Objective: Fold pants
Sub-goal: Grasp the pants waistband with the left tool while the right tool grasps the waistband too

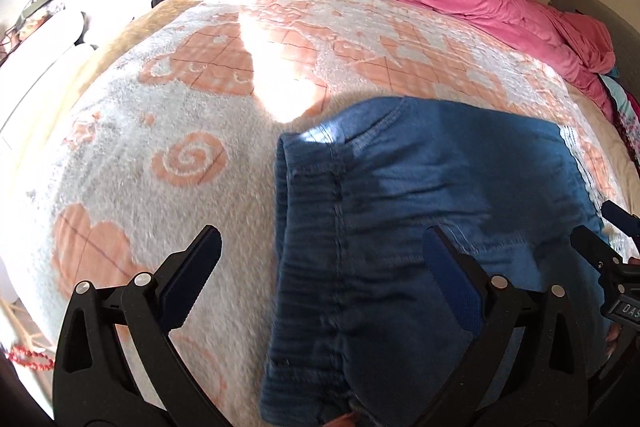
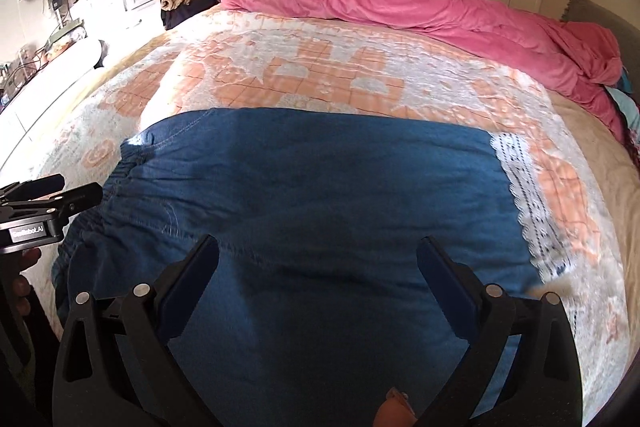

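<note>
The blue denim pants (image 2: 304, 187) lie folded into a broad rectangle on the bed's peach-and-white blanket (image 1: 132, 155), well short of the pink duvet (image 2: 400, 7). Their gathered elastic waistband (image 1: 308, 267) faces left. The left claw (image 1: 320, 259) gapes wide over that waistband; the right claw (image 2: 318, 259) hovers equally wide above the pants' middle, gripping nothing.

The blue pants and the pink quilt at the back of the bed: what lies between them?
Only bare bedspread, white with orange patterns, lies between the pants and the quilt. The right wrist view shows it best.
</note>
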Demonstrator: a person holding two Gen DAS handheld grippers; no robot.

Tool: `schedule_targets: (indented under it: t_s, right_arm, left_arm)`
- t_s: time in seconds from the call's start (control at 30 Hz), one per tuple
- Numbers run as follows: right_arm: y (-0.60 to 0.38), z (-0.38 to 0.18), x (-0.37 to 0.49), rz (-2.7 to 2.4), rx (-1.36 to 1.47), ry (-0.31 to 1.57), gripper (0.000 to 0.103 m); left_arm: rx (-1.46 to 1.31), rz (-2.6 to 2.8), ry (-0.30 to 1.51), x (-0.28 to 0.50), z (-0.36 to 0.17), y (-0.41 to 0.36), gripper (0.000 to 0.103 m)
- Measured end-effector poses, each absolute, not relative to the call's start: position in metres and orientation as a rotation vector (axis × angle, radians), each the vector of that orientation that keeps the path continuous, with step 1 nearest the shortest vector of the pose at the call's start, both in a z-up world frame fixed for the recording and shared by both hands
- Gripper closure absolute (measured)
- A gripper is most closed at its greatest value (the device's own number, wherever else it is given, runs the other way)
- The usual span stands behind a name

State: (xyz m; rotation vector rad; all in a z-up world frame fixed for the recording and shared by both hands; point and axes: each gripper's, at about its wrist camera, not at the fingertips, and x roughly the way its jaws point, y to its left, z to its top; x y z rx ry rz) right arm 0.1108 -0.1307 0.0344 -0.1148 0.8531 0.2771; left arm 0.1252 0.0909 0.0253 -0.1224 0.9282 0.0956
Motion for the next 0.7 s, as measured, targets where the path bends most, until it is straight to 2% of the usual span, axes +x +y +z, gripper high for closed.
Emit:
schedule_targets:
  t_s: [0.17, 0.5, 0.7]
  right_arm:
    - [-0.116, 0.036, 0.136, 0.315, -0.15, 0.831, 0.004]
    - [-0.1, 0.027, 0.193, 0.374, -0.124, 0.904, 0.004]
    - [-0.076, 0.026, 0.221, 0.418, -0.266, 0.886, 0.004]
  left_arm:
    - [-0.131, 0.087, 0.933, 0.151, 0.026, 0.106, 0.009]
    - [-0.116, 0.078, 1.0, 0.206, 0.002, 0.131, 0.009]
    - [-0.113, 0.036, 0.981, 0.216, -0.008, 0.132, 0.009]
